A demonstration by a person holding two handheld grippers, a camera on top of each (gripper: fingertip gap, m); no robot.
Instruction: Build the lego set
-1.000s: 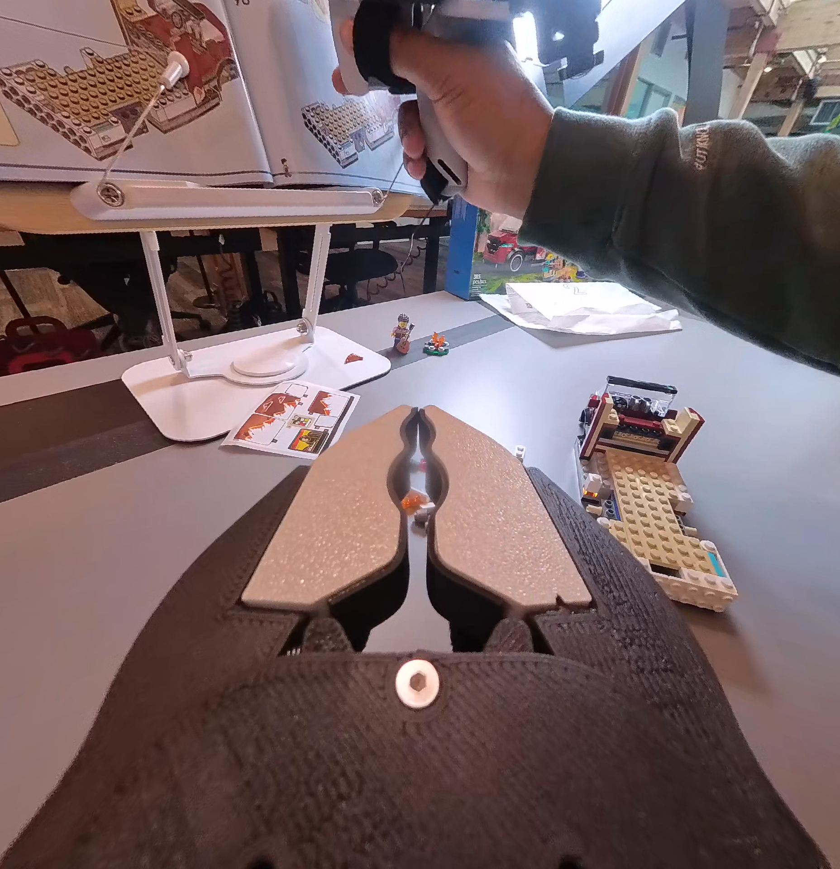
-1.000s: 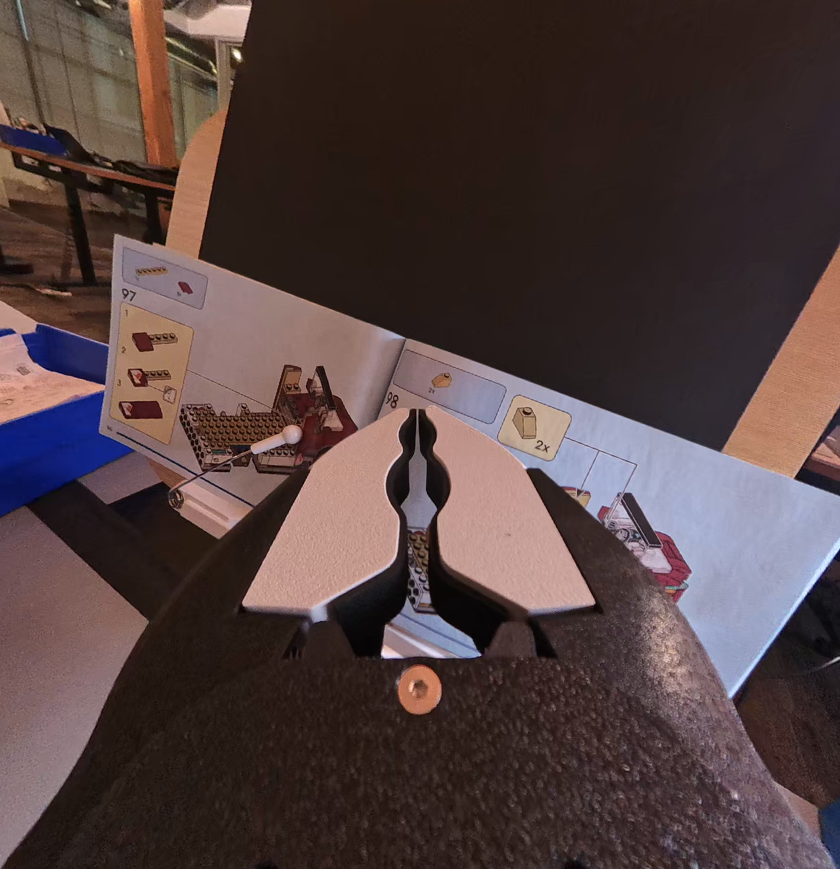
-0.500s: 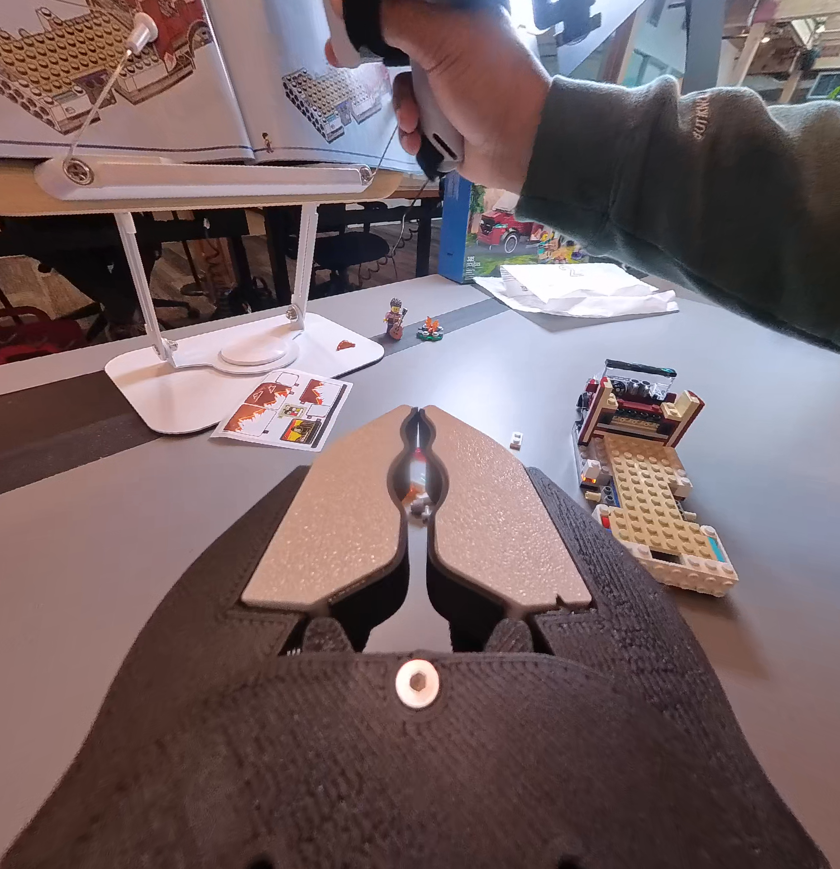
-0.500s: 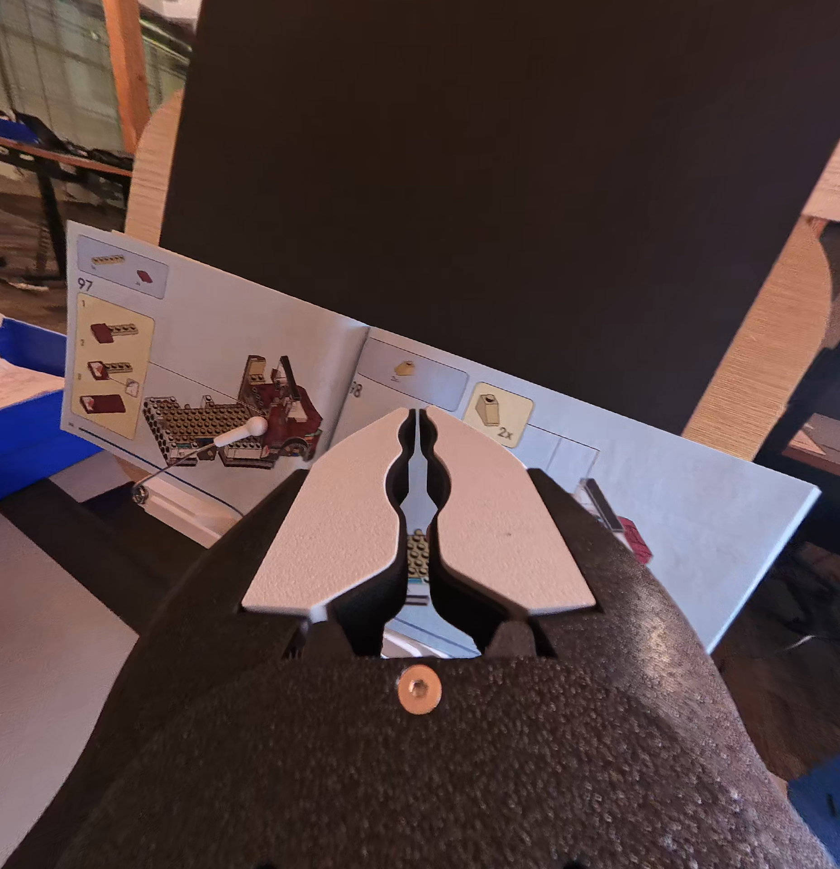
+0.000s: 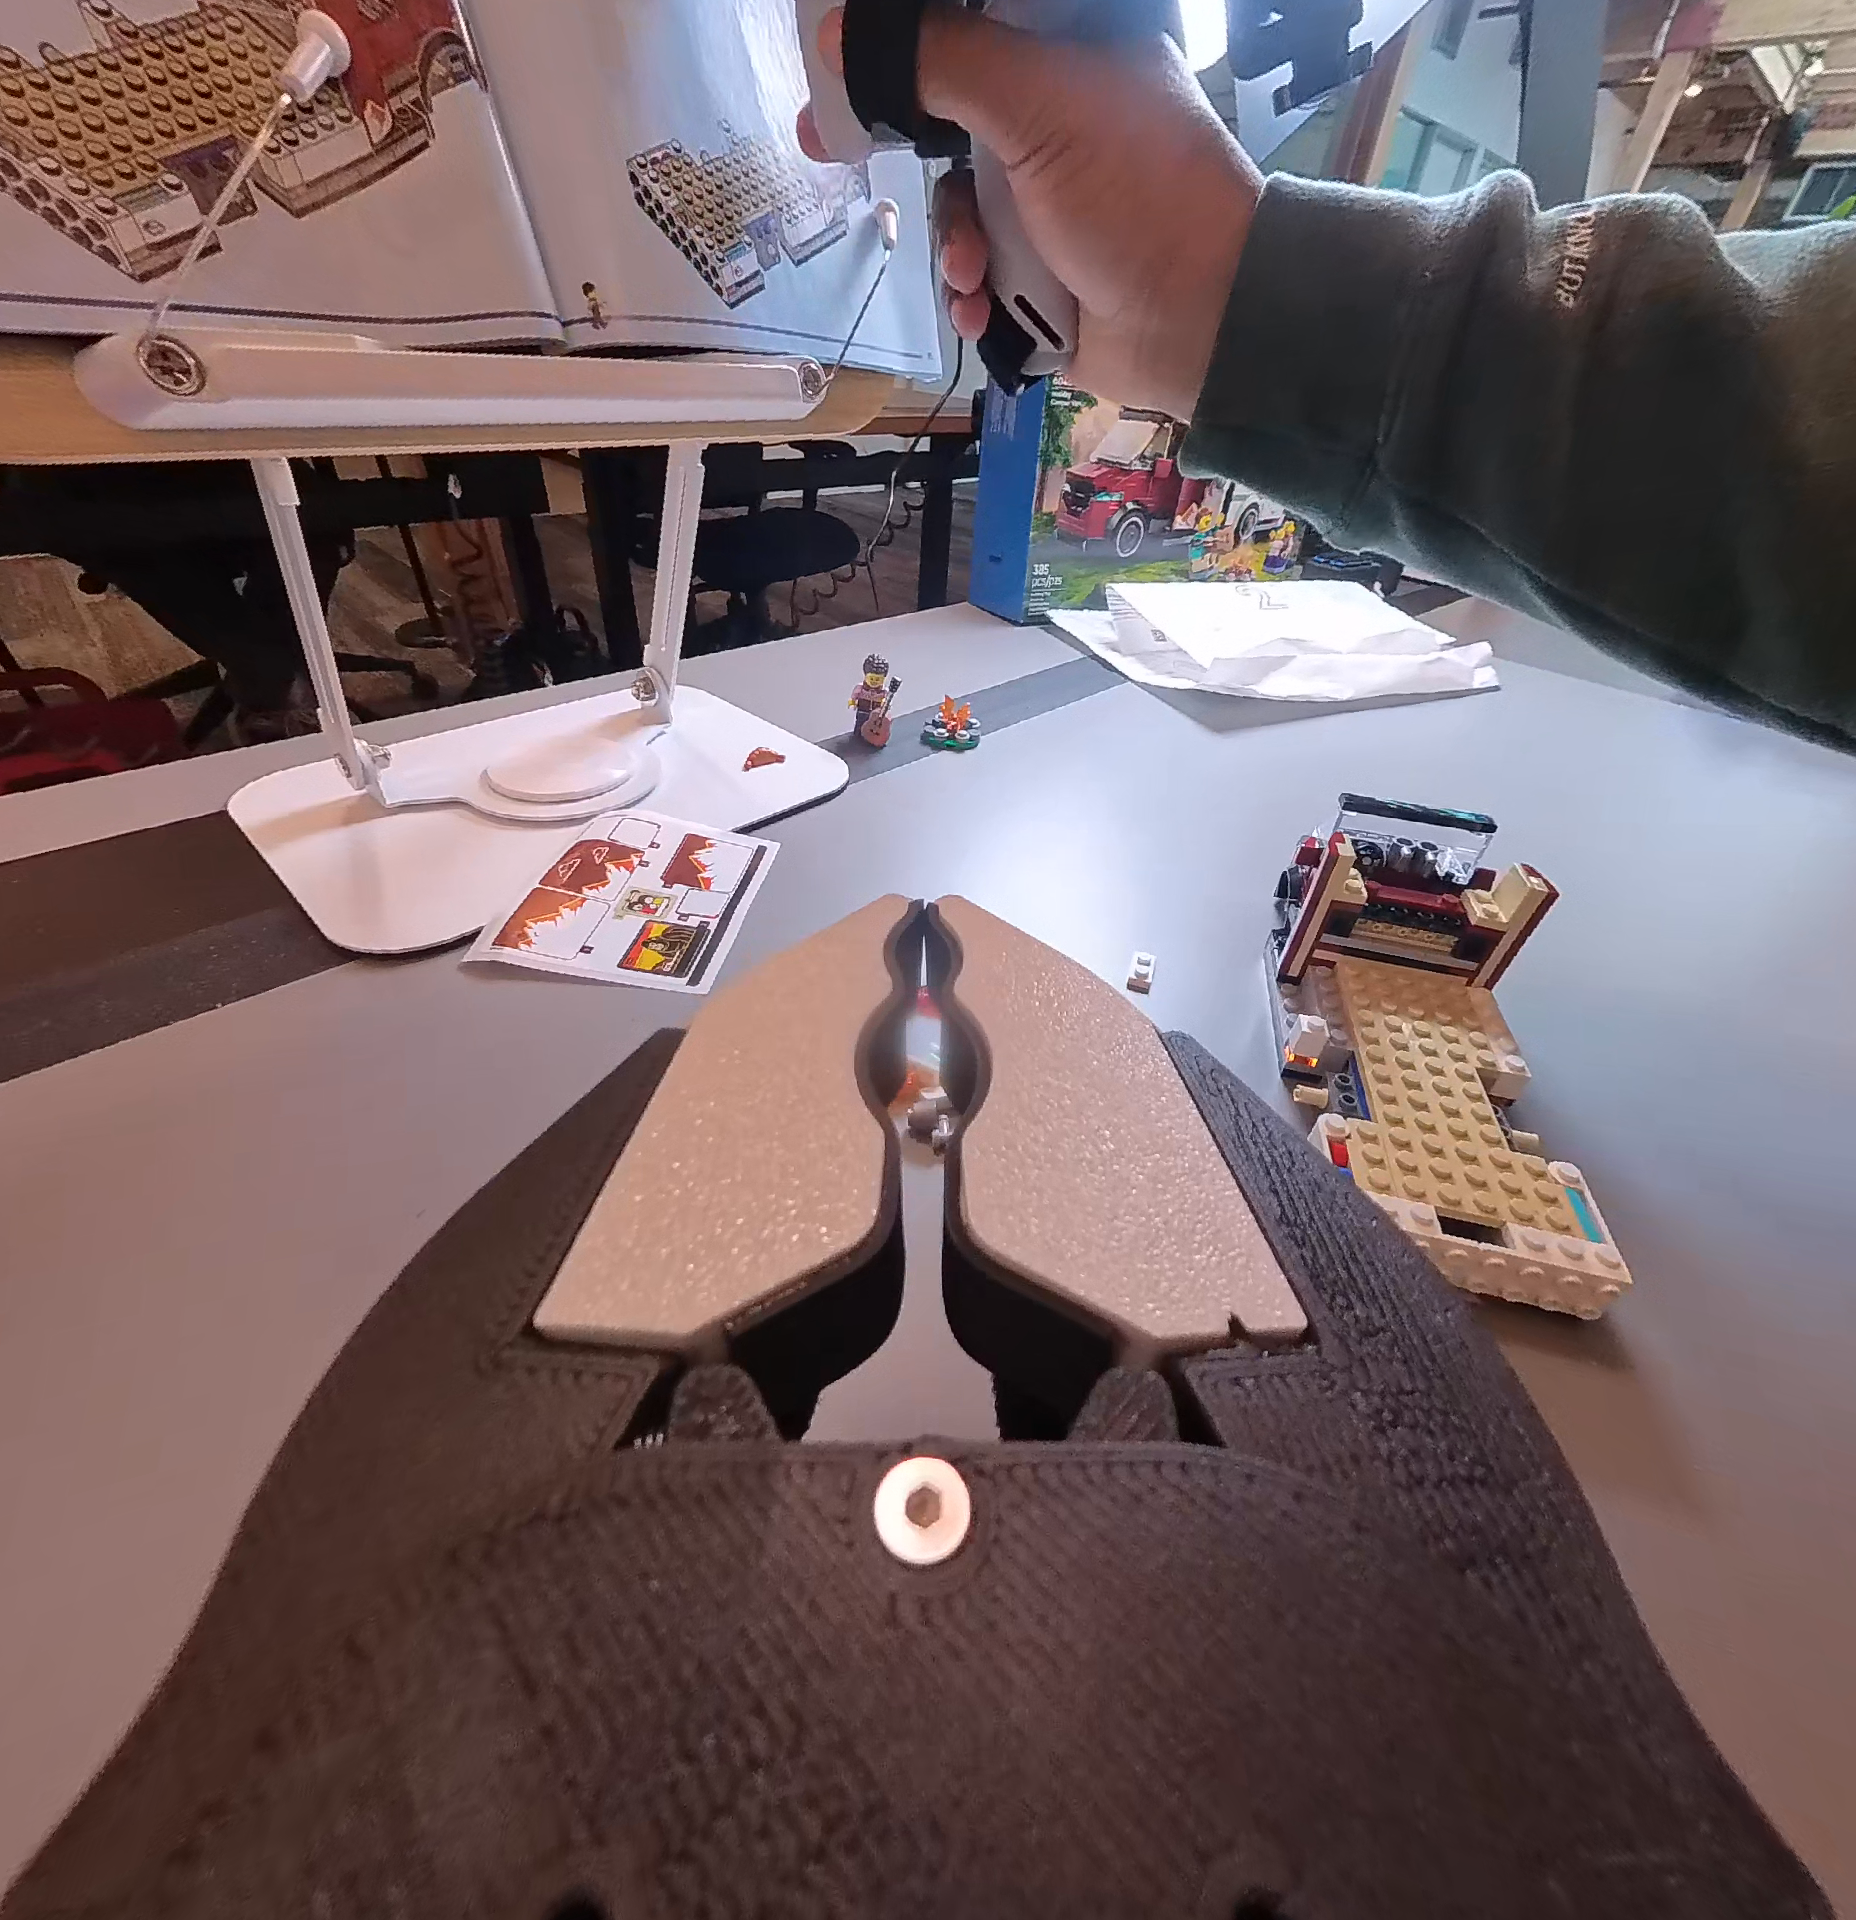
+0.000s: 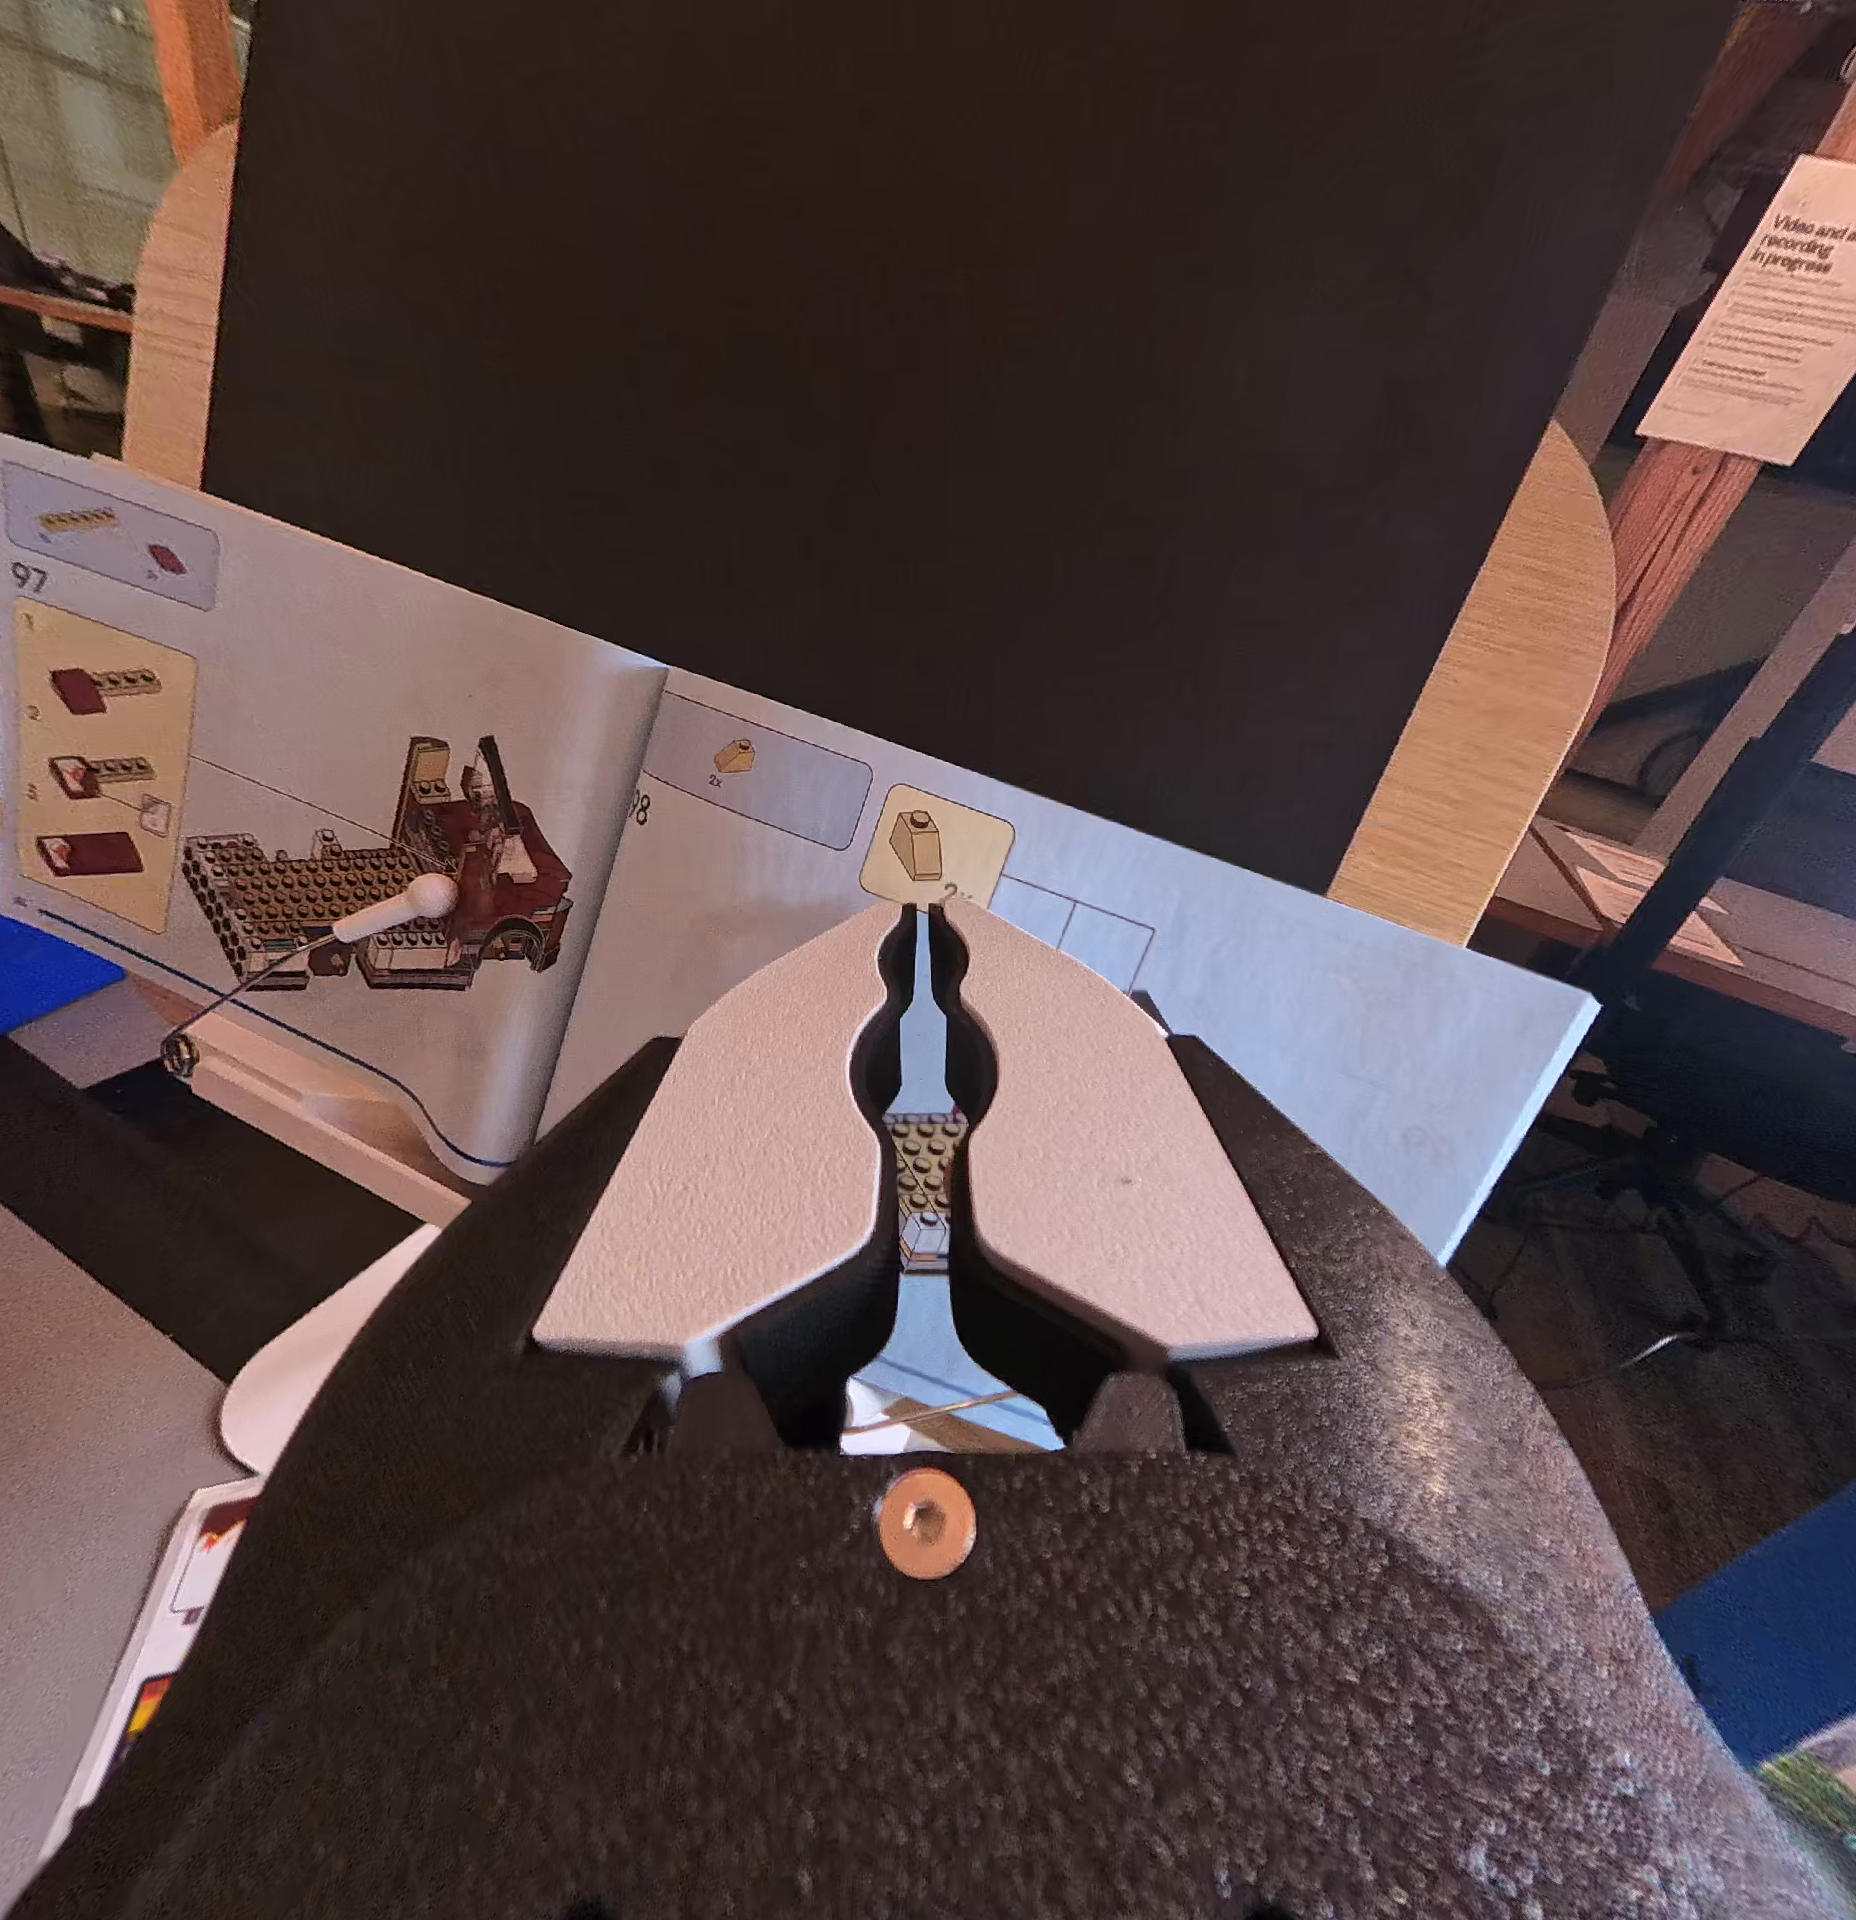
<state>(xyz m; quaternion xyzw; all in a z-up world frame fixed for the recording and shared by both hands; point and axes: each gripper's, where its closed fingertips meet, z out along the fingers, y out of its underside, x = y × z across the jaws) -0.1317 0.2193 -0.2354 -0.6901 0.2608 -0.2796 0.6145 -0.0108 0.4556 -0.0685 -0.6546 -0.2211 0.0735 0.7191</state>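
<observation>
Grey table: white book stand at 10 o'clock carries the open instruction booklet; half-built tan and dark-red lego vehicle lies at 2 o'clock. Left gripper low over the table, fingers pressed together, nothing pinched. Right gripper raised at the booklet, fingers nearly touching, empty, held by a hand.

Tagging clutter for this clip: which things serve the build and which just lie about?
Job: half-built tan and dark red brick vehicle; open instruction booklet on white stand; sticker sheet; small loose white brick.
Idle: minifigure; campfire model; blue box; crumpled white paper bag.
</observation>
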